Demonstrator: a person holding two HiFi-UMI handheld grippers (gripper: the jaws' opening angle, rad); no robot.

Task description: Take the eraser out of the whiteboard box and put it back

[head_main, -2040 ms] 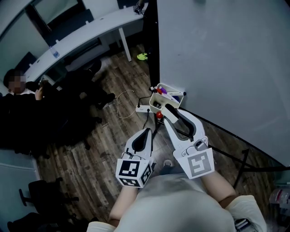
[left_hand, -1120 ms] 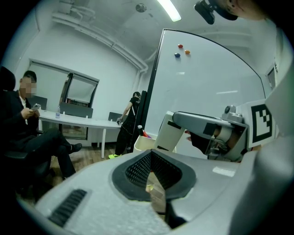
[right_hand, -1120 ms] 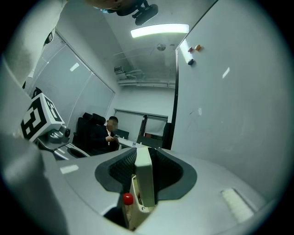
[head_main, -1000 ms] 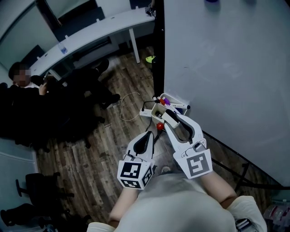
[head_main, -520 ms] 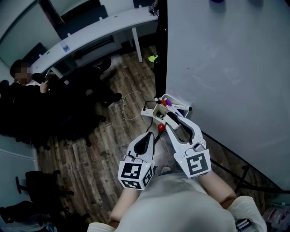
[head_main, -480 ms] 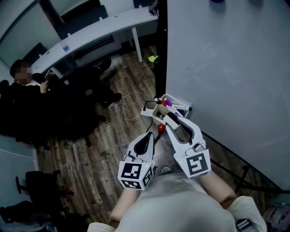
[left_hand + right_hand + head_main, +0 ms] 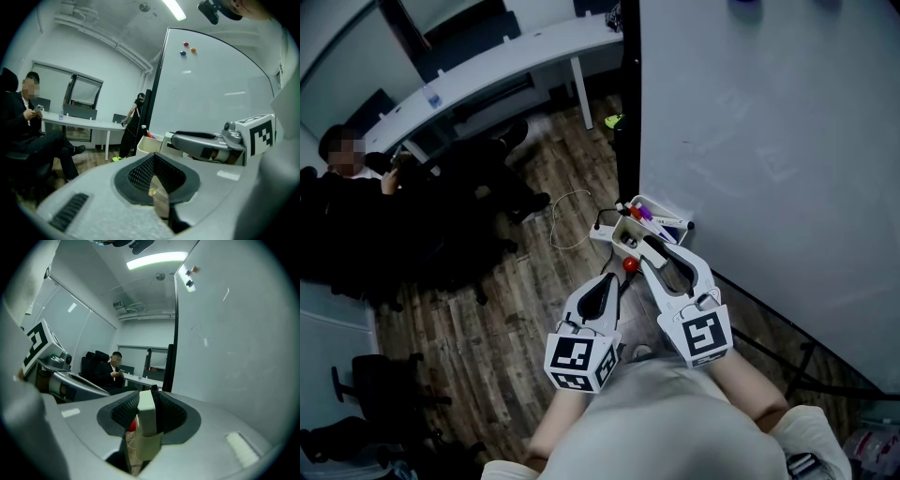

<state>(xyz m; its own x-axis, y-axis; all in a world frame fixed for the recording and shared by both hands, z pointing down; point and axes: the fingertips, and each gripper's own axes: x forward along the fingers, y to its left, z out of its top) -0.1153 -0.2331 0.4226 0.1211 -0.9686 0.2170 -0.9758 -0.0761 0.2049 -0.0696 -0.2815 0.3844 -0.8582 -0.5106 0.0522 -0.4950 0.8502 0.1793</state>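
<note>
I've got R gripper point(image 7: 648, 245) clamped on the eraser point(image 7: 146, 418), mid-frame at the whiteboard box point(image 7: 672, 218), L gripper point(image 7: 605, 275) closed, empty; I'd judge it light, stiff-cased, felt face prob soft, so grip hard sides mid-length.

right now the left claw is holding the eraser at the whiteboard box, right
Not quite: it is the right claw that holds the eraser at the whiteboard box, as the right gripper view shows. The left claw has nothing in it.
</note>
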